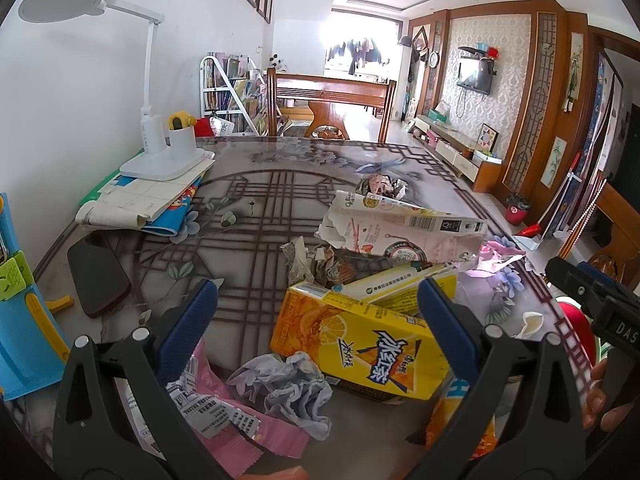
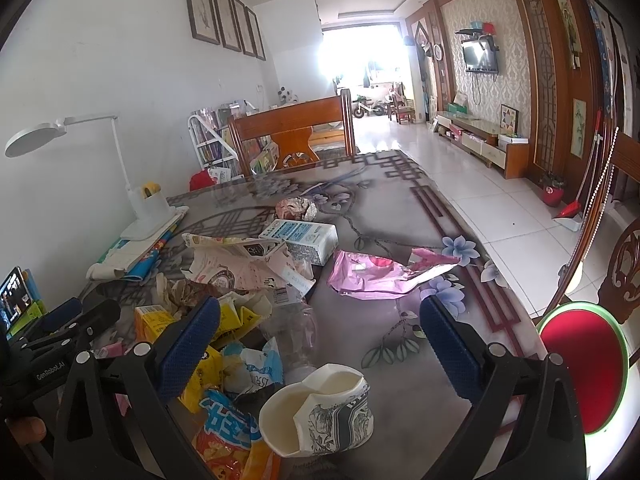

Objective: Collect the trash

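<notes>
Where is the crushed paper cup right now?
In the right wrist view the crushed paper cup lies on its side on the table, low centre between the open right gripper's fingers, just right of the blue-and-orange snack wrapper.

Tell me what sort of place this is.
Most likely a home's open dining and living room: a glass-topped dining table strewn with trash, a wooden dining chair at its far end, and a wall-mounted TV.

Between your left jaws, the yellow tea carton [image 1: 352,340] hides a second carton's [image 1: 396,284] base. Beyond your right jaws, the clear plastic bottle [image 2: 296,332] blurs into the litter. The red bin [image 2: 580,364] is cut off at right.
</notes>
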